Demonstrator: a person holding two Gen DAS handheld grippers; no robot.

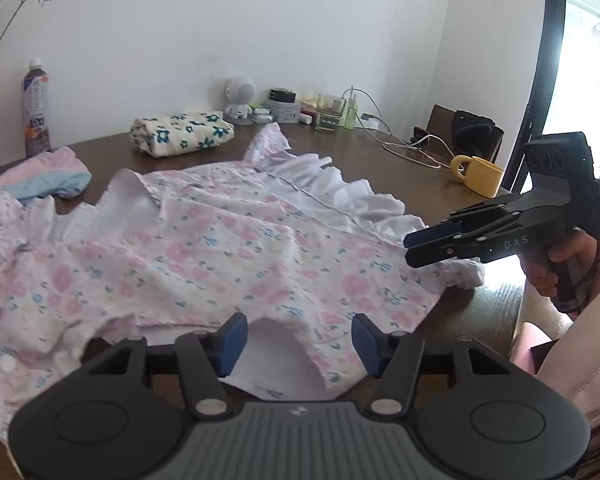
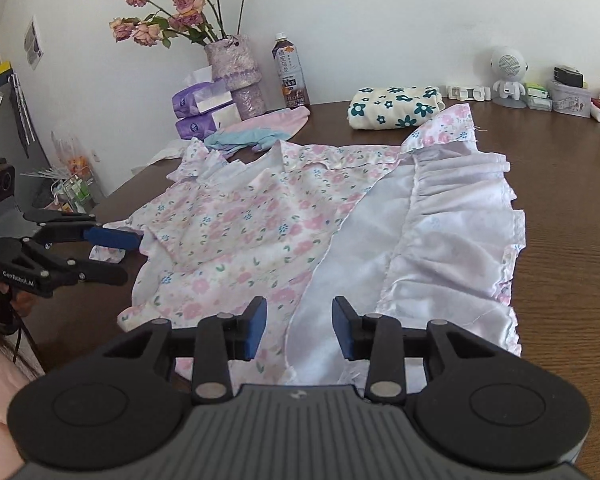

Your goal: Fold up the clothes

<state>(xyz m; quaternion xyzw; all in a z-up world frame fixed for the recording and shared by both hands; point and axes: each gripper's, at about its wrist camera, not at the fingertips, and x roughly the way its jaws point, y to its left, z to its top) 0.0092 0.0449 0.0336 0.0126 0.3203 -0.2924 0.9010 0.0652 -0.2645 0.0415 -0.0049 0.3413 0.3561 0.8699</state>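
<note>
We hold the left gripper [image 1: 299, 340] and right gripper [image 2: 300, 326] released, nothing between the jaws, over the floral dress [image 1: 204, 248] spread on the table [image 2: 572, 208]. Risk: the ruffled hem [image 2: 452, 240] lies doubled over; pinching one layer would skew the fold.

Beneath and ahead of both pairs of jaws lies a thin, matt, creased cotton-like floral dress [image 2: 236, 232] with a plain white ruffled lining [image 2: 440, 240], on a smooth, faintly glossy dark wood-grain table [image 2: 572, 216]. The gripper fingers [image 2: 256, 328] look like matt black plastic with blue rubbery pads and small metal pins. Far beyond the jaws stand a glossy yellow mug [image 1: 478, 176] and a clear glass [image 1: 331, 114].
</note>
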